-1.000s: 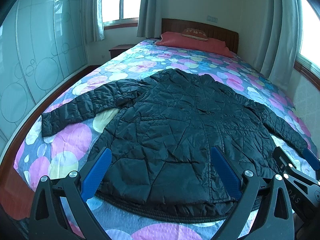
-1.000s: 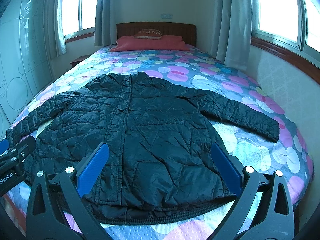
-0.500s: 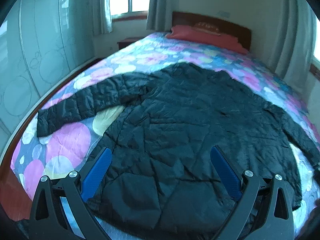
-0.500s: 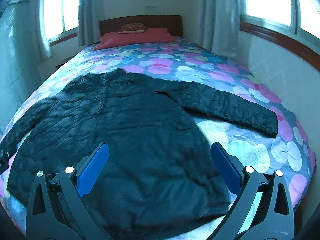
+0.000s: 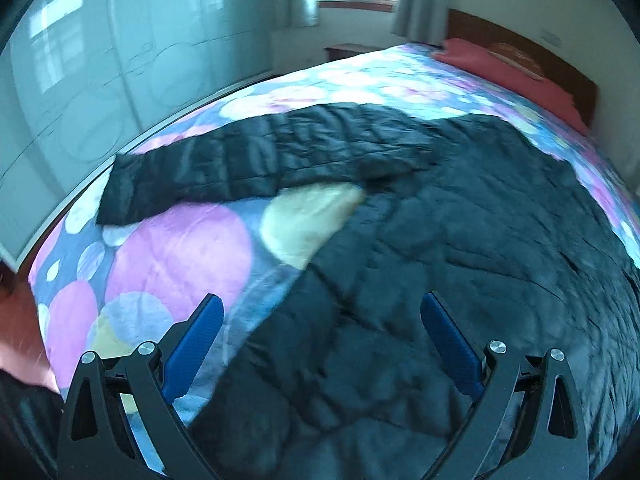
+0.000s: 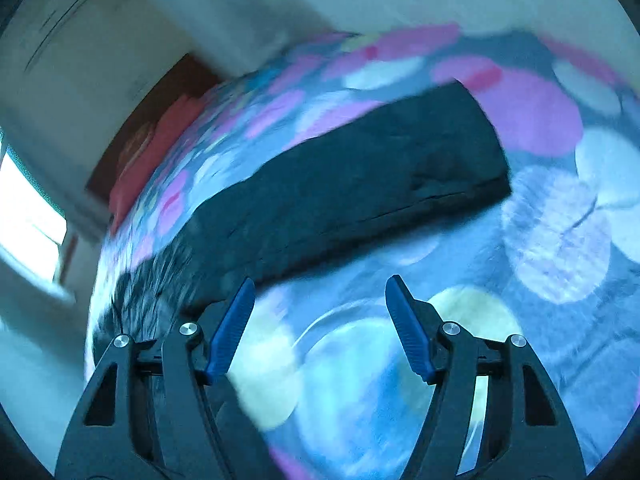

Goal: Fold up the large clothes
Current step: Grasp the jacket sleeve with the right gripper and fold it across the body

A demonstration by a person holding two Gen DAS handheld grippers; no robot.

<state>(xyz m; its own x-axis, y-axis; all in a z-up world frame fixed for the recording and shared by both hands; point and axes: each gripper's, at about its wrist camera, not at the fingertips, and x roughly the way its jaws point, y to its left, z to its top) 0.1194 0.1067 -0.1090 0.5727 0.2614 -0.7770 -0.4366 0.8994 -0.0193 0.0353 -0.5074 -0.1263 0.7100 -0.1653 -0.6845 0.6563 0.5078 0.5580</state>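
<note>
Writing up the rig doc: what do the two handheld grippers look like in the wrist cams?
Left gripper and right gripper match: black plastic finger arms with triangular cutouts, silver pivot bolts, ribbed blue finger pads. No cables or markings visible.

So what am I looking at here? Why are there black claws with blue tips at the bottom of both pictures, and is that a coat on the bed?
There is no robot: a person holds a two-finger tool in each hand, and a small wide-angle camera on each tool looks out along its fingers. That is why both pictures bulge and blur.

One picture comes from the left gripper, whose jaws stand wide open over a dark quilted jacket spread flat on a bedspread with coloured circles.

The other comes from the right gripper, tilted sideways near one sleeve. Its jaws are closing, with only bedspread between them.

Neither tool holds anything yet. The jacket is not yet folded.
</note>
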